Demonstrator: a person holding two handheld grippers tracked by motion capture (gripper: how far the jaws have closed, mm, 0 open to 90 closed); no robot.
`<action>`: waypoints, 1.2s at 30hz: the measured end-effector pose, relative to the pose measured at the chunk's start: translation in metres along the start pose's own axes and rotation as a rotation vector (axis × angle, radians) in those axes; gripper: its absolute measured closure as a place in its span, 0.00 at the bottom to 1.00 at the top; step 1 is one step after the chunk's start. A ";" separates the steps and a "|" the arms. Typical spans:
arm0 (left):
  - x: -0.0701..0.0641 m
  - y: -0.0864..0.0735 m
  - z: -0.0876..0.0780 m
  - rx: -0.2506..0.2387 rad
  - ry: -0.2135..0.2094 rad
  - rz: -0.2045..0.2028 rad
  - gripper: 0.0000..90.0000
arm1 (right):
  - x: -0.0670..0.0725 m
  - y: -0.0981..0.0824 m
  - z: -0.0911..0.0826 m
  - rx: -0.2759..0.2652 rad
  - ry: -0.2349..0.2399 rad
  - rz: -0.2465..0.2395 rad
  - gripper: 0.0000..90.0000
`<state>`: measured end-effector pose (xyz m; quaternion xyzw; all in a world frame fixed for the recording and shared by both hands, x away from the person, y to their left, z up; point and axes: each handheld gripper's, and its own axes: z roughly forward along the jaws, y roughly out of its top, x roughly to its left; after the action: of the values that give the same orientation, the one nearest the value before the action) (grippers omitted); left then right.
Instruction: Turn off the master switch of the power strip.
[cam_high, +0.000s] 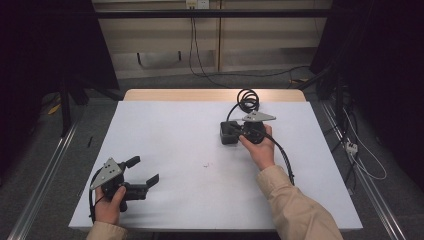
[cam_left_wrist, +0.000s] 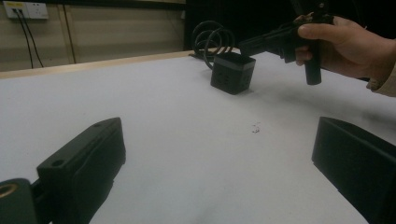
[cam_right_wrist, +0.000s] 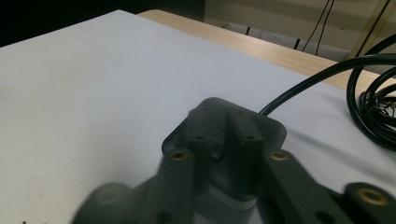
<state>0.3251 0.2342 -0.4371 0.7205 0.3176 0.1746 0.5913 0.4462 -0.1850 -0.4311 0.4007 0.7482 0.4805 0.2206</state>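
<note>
A black cube-shaped box (cam_high: 227, 136) stands on the white table (cam_high: 190, 135), right of the middle, with a black cable leading from it to a coil (cam_high: 247, 99) behind. My right gripper (cam_high: 235, 131) hangs over the box's top. In the right gripper view its jaws (cam_right_wrist: 223, 133) point down at the box (cam_right_wrist: 273, 128) and stand a narrow gap apart. At the front left my left gripper (cam_high: 144, 170) rests low over the table, jaws wide open with nothing between them. The left gripper view shows the box (cam_left_wrist: 232, 72) and the right gripper (cam_left_wrist: 245, 45) far off.
A wooden strip (cam_high: 210, 95) edges the far side of the table. A small reddish mark (cam_high: 206, 164) lies near the table's middle. Metal rails and loose cables run along the floor on both sides. The coil (cam_right_wrist: 373, 98) lies just behind the box.
</note>
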 end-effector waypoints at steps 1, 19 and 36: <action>0.000 0.000 0.000 0.000 -0.001 0.000 0.03 | 0.001 0.001 -0.001 0.001 0.011 -0.004 0.84; -0.001 0.001 -0.001 0.000 -0.001 0.003 0.03 | 0.015 -0.007 -0.031 0.007 0.035 0.055 0.28; -0.002 0.000 0.000 0.004 -0.004 0.005 0.03 | 0.015 -0.036 -0.074 0.026 0.035 0.044 0.23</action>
<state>0.3238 0.2325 -0.4369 0.7228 0.3150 0.1741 0.5900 0.3709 -0.2210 -0.4295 0.4113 0.7491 0.4827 0.1916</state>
